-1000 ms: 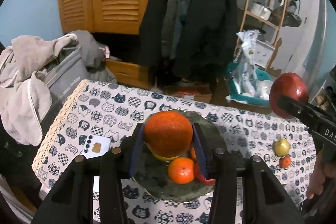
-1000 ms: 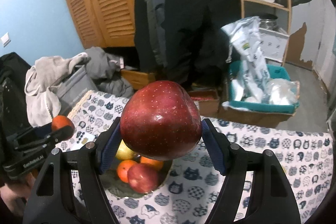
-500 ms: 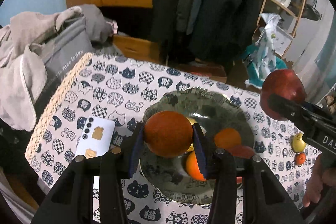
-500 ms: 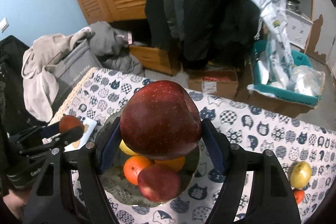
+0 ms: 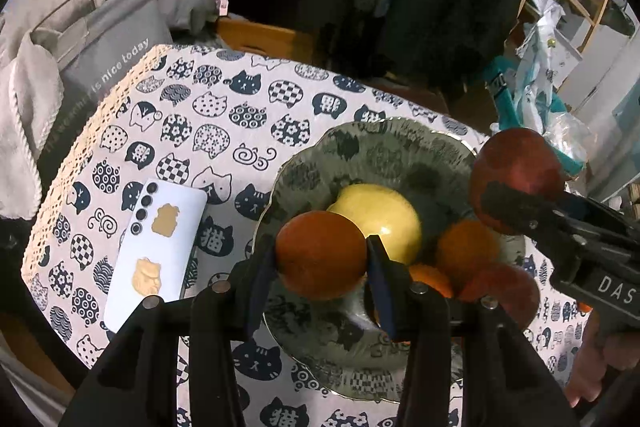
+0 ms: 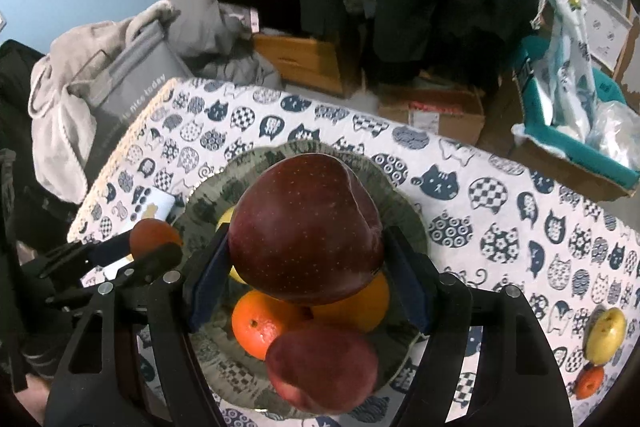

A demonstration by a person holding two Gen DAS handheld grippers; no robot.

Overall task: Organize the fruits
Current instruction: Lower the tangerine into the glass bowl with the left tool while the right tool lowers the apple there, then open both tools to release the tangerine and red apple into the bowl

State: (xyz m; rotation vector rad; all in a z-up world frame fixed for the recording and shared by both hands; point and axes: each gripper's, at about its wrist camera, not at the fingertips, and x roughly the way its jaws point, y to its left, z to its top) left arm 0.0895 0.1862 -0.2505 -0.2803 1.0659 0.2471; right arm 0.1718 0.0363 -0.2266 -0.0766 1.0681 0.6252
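Observation:
My left gripper [image 5: 320,259] is shut on an orange [image 5: 321,254] and holds it over the left rim of a green patterned plate [image 5: 372,147]. The plate holds a yellow apple [image 5: 380,213], two oranges [image 5: 464,251] and a red apple [image 5: 504,291]. My right gripper [image 6: 308,259] is shut on a big dark red apple [image 6: 306,227] above the plate [image 6: 404,211]; it also shows in the left wrist view [image 5: 516,175]. The left gripper with its orange [image 6: 154,235] shows at the left of the right wrist view.
A white phone [image 5: 154,251] lies on the cat-print tablecloth [image 5: 224,107] left of the plate. A yellow apple [image 6: 606,335] and a small orange [image 6: 590,381] lie at the table's right. A grey bag [image 5: 104,55] with clothes stands beyond the left edge.
Both grippers have come down and tilted toward the plate with their fruit still held. The plate now looks larger and closer in both views.

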